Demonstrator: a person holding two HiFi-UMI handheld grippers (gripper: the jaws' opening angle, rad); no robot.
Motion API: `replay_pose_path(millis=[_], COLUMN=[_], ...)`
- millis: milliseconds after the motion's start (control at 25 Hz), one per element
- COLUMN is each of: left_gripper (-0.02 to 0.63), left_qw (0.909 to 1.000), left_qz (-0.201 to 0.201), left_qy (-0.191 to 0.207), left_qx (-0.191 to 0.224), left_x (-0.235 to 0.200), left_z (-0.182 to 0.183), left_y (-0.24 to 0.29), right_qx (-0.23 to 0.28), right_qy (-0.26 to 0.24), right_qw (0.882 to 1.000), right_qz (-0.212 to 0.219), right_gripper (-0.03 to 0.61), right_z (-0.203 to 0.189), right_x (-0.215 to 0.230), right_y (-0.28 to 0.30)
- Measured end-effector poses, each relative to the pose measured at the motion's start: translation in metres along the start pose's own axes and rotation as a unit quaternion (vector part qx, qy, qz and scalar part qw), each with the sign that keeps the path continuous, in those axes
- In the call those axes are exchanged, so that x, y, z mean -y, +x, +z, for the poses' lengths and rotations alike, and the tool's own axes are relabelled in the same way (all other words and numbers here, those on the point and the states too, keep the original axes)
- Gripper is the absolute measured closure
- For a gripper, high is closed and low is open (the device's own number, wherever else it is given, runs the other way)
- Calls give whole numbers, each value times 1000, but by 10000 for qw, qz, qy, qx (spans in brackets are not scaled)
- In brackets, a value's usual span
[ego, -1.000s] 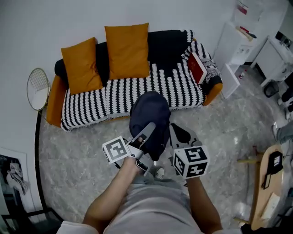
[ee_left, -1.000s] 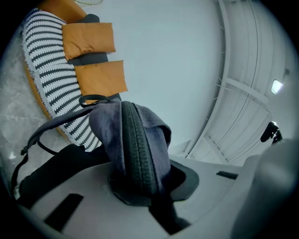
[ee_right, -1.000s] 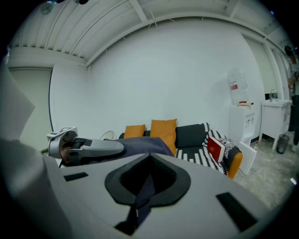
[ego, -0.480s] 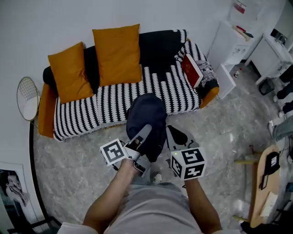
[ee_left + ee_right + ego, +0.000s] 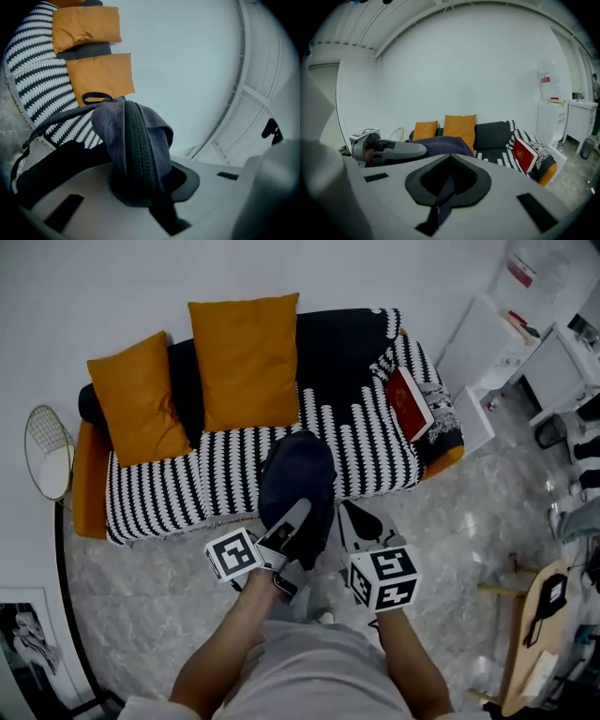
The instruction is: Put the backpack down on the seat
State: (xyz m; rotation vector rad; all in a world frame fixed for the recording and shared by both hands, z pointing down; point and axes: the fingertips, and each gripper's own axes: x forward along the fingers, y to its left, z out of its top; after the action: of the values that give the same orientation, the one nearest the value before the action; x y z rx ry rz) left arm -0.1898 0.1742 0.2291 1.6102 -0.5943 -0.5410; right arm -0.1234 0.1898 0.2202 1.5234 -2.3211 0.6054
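Note:
A dark navy backpack (image 5: 298, 474) hangs in the air in front of the sofa, its top over the front edge of the striped seat (image 5: 216, 474). My left gripper (image 5: 296, 514) is shut on the backpack's zippered fabric (image 5: 136, 154), which bunches between the jaws. To its right, my right gripper (image 5: 349, 519) is shut on a dark backpack strap (image 5: 444, 190) that runs through its jaws. The right gripper view also shows the backpack (image 5: 445, 143) and the left gripper (image 5: 393, 149) ahead of the sofa.
Two orange cushions (image 5: 246, 357) (image 5: 136, 395) lean on the sofa's dark backrest. A red book (image 5: 411, 401) lies at the sofa's right end. A racket (image 5: 45, 451) stands at the left, white shelves (image 5: 487, 343) at the right, a wooden board (image 5: 530, 634) at the lower right.
The sofa has come nearer in the head view. The backpack, still held by both grippers, now reaches over the seat's front edge.

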Motion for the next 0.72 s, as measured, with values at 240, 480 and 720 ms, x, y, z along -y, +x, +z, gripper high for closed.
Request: replay_pose_path(millis=[240, 480, 720], left_gripper=[572, 572, 572], left_qw=[9997, 9997, 9992], left_qz=[158, 223, 347], left_qy=[167, 87, 186], left_qx=[36, 68, 116], left_x=[-19, -37, -64], left_z=[59, 110, 153], left_y=[23, 42, 65], right_qx=[-172, -367, -501], right_qy=[-76, -108, -209], right_qw=[9998, 9993, 9985], right_qz=[-40, -30, -44], right_gripper=[577, 577, 577], right_z=[28, 48, 63], right_x=[10, 15, 30], right_y=[52, 109, 159])
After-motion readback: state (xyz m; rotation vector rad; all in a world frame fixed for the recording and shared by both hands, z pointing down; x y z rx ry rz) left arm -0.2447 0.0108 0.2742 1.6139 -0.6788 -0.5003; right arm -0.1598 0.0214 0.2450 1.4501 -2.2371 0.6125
